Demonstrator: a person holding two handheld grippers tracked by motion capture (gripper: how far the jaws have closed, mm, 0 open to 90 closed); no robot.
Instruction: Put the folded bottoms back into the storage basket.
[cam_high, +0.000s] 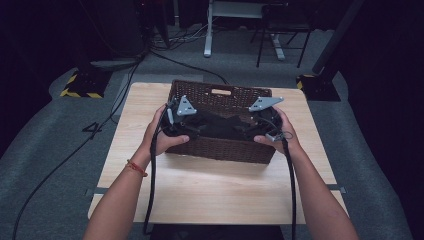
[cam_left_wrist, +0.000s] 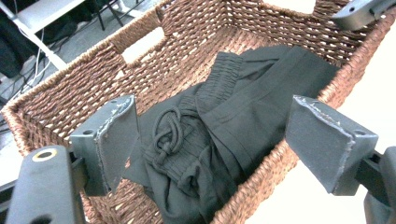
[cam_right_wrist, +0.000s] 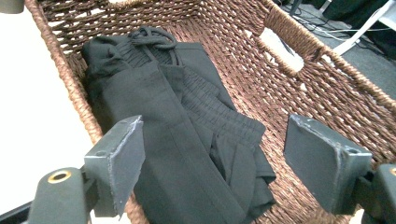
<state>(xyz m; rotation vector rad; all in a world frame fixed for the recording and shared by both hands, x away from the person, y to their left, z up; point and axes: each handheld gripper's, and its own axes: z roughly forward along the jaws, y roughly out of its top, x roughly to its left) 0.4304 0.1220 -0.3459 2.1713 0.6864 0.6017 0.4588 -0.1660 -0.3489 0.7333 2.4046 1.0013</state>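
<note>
Dark drawstring garment (cam_left_wrist: 219, 126) lies bunched inside the wicker basket (cam_high: 220, 95) on the worktop (cam_high: 215, 190). Left hand-held gripper (cam_left_wrist: 212, 140) and right hand-held gripper (cam_right_wrist: 215, 158) hover over it, jaws wide apart, holding nothing. Judged step: grasping the cloth. Recommend each takes a thick fold near the waistband (cam_right_wrist: 205, 105), clear of the weave.

No legible text, label, brand name or number appears in any view. The only sign-like marking is yellow-and-black hazard striping on the stand base (cam_high: 80, 86) on the floor at 10 o'clock from the desk (cam_high: 215, 190), with a trace of the same striping on the stand base at 2 o'clock (cam_high: 320, 86).
</note>
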